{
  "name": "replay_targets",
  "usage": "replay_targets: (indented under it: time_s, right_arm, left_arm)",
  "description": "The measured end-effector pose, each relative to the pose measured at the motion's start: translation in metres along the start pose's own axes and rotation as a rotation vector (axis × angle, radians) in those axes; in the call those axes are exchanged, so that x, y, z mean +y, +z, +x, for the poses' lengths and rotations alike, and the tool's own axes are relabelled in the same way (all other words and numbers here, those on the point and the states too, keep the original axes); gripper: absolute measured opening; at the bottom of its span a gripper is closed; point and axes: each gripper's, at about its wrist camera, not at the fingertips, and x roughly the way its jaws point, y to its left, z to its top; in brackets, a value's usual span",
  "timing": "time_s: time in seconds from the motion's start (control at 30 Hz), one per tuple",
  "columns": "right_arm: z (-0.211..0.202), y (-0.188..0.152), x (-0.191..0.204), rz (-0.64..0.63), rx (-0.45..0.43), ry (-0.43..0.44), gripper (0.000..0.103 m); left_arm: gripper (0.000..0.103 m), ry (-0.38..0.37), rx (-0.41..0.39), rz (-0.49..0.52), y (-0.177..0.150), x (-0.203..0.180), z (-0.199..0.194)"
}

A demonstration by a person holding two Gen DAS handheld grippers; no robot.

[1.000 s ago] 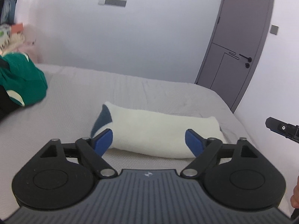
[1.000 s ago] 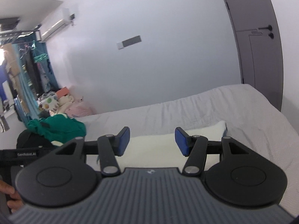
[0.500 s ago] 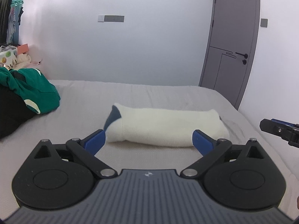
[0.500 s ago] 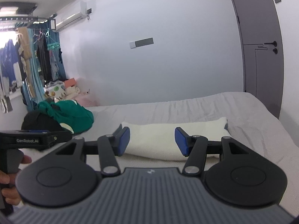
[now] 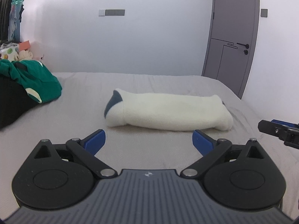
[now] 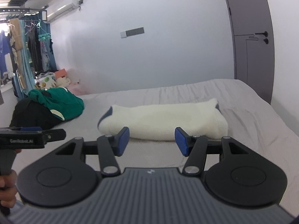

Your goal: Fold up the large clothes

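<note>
Evidently the cream garment lies folded on the bed, so both claws are free. The left gripper gapes wide with nothing between its jaws; the right gripper stands half open, empty too.

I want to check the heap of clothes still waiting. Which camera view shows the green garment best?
The right wrist view: the green garment is wholly in frame there, lying on a black garment. The left wrist view shows it at the left edge, its far side cut off.

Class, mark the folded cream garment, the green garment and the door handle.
folded cream garment (image 5: pixel 168 110), left wrist view, middle of its top
green garment (image 6: pixel 61 100), right wrist view, middle of the heap
door handle (image 5: pixel 243 45), left wrist view, on the lever
</note>
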Motion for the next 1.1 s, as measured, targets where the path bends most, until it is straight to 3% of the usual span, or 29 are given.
replay_targets:
  time_s: [0.1, 0.2, 0.27, 0.37, 1.1]
  right_arm:
    - [0.003, -0.004, -0.001, -0.001, 0.01, -0.013, 0.063]
    - [0.005, -0.005, -0.001, -0.012, 0.007, -0.02, 0.074]
    - [0.005, -0.006, -0.002, -0.006, -0.001, -0.023, 0.089]
    - [0.009, -0.007, -0.003, -0.001, 0.018, -0.014, 0.103]
    - [0.012, -0.012, 0.003, -0.015, 0.053, -0.037, 0.103]
  left_arm:
    - [0.101, 0.013, 0.004, -0.01, -0.003, 0.0, 0.002]
    - [0.101, 0.024, 0.007, -0.02, -0.005, 0.002, 0.004]
    - [0.101, 0.031, 0.007, -0.026, -0.006, 0.004, 0.005]
    - [0.101, 0.034, 0.007, -0.032, -0.007, 0.006, 0.005]
    - [0.101, 0.032, -0.002, -0.048, -0.008, 0.011, 0.003]
